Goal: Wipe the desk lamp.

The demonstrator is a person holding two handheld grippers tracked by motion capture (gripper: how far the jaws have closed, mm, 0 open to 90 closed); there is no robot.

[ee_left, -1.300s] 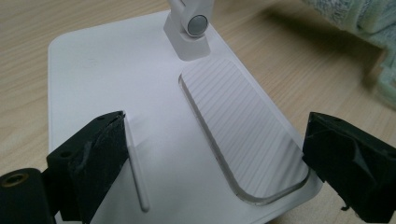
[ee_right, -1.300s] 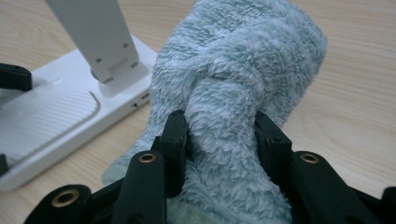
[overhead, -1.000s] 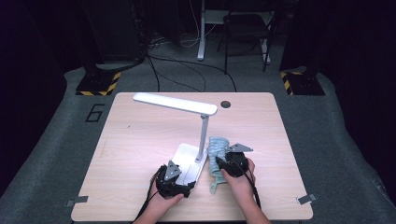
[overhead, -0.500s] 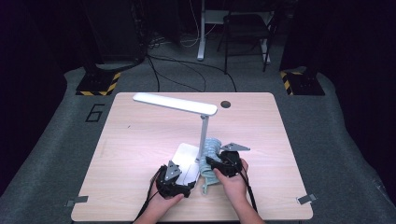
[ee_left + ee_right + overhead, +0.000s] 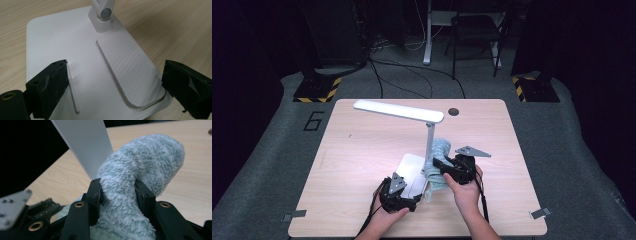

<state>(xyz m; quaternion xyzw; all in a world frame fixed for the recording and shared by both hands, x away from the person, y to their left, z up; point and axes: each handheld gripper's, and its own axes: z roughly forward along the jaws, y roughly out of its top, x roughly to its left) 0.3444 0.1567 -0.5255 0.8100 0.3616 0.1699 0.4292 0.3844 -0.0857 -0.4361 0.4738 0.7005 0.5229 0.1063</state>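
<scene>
Rt gripper (image 5: 443, 167) is clamped on a fluffy pale blue-green cloth (image 5: 438, 165); in the right gripper view the jaws squeeze the cloth (image 5: 130, 202) from both sides, and the pile bulges up and over them. The cloth lies against the white lamp stem (image 5: 428, 145), approx. mid-height, draped down toward the table (image 5: 362, 150) at the rt edge of the lamp base (image 5: 412, 167).

Lt gripper (image 5: 414, 199) sits at the near edge of the lamp base. In the left gripper view its jaws stand wide apart, one to each side of the base (image 5: 75, 62), w/ a clear plastic plate (image 5: 130, 72) between them. Whether the pads touch the base can't be confirmed from this angle; nothing appears gripped.

The lamp head (image 5: 398, 111) extends level to the left, above the table. Both hands enter from the near table edge. Rt hand (image 5: 467, 192) is behind its gripper, which carries a grey three-cornered plate (image 5: 472, 151) on top.
</scene>
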